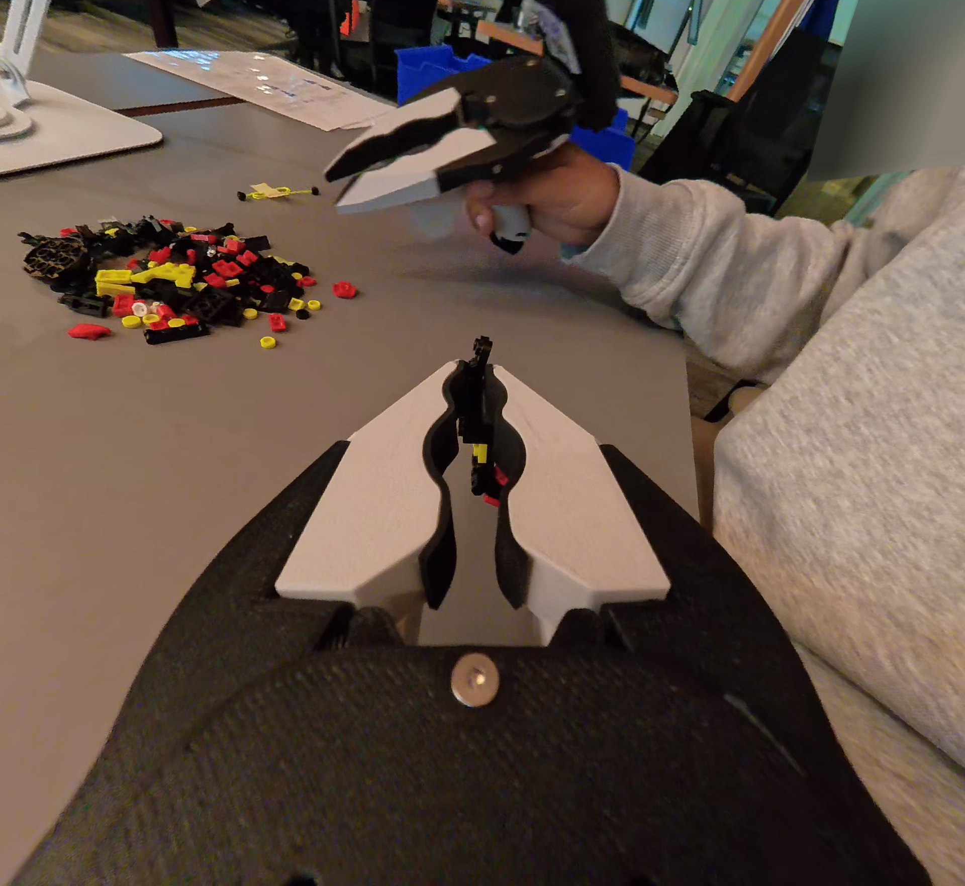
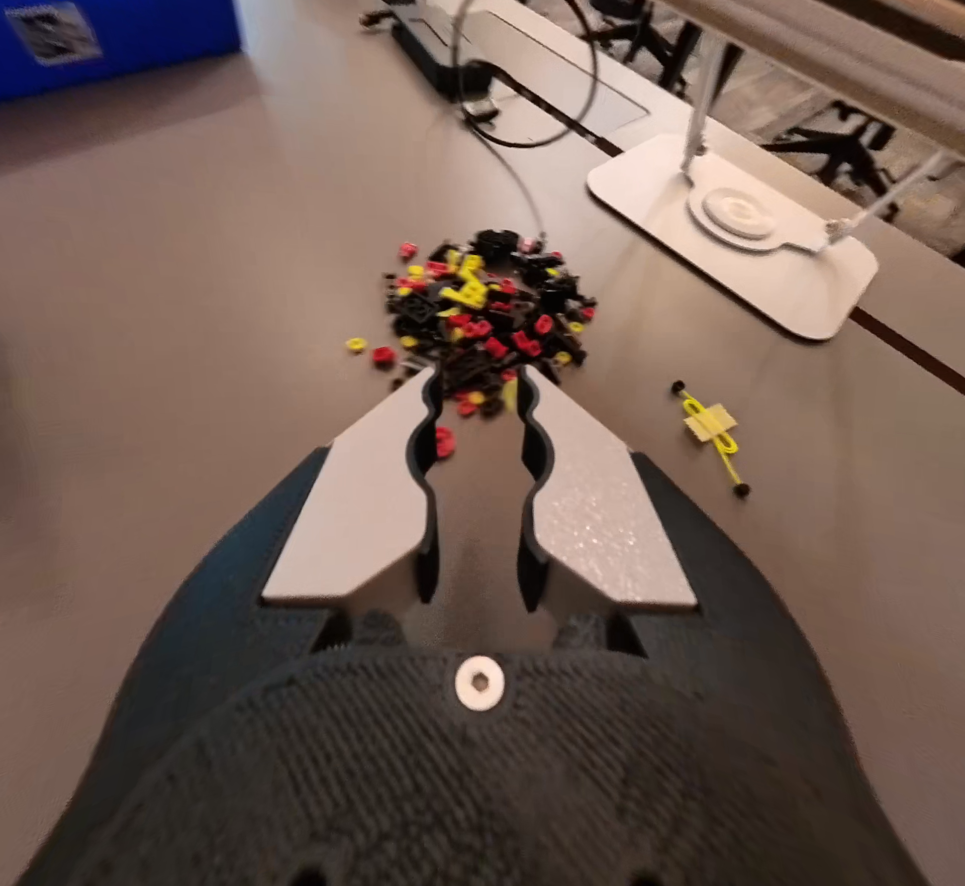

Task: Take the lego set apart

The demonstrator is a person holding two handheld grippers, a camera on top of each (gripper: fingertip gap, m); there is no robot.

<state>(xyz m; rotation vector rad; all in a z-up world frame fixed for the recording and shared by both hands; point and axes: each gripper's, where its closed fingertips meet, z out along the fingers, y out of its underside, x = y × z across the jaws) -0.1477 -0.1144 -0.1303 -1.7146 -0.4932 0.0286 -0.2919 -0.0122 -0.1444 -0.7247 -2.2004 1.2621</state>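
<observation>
Left gripper [image 1: 474, 370]: clamped on lego remnant [image 1: 478, 435], steadied for stripping.
Right gripper [image 2: 478, 383]: parted, empty, above loose pile [image 2: 488, 312], mid-frame.

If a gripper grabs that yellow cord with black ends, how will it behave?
The yellow cord looks thin and looped, so it will probably flop. It seems light and may slide across the smooth table. Its taped middle may hold the loops together.
</observation>
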